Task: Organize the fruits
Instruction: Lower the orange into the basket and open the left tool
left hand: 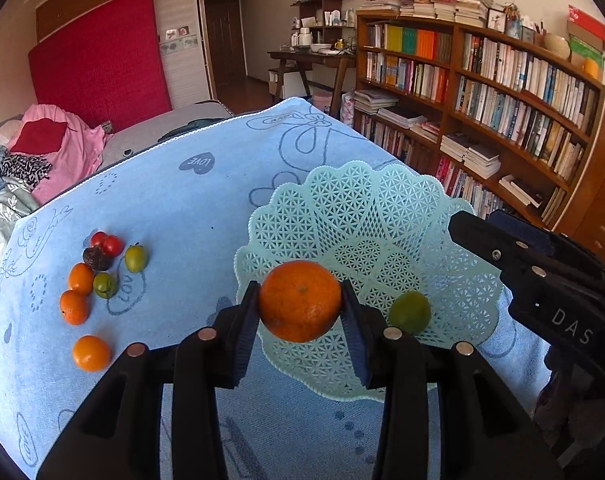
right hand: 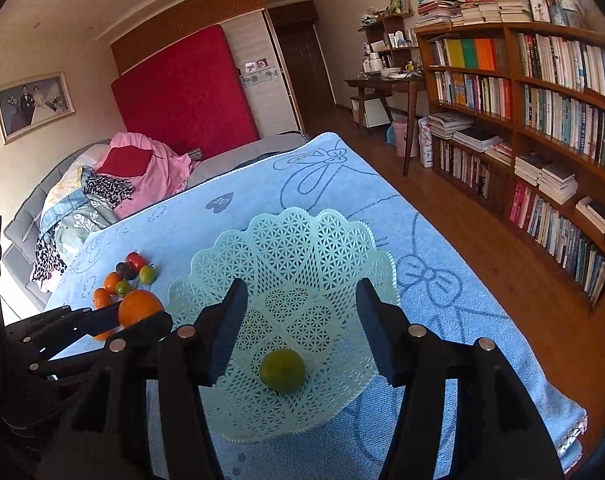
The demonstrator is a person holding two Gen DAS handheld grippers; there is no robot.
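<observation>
A pale green lattice basket (right hand: 286,248) held a green fruit (right hand: 282,370) on a blue towel (left hand: 162,200) with darker line drawings.

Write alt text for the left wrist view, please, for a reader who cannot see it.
The left gripper holds an orange over the rim of a pale green lattice basket containing one green fruit. Small fruits lie on the blue cloth.

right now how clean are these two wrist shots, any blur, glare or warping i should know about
Left wrist view: sharp; the orange in the left gripper is crisp, the bookshelf bows from fisheye, corners are dark. Right wrist view: also sharp; the green fruit in the basket is evenly lit with no glare, the edges equally curved.
</observation>
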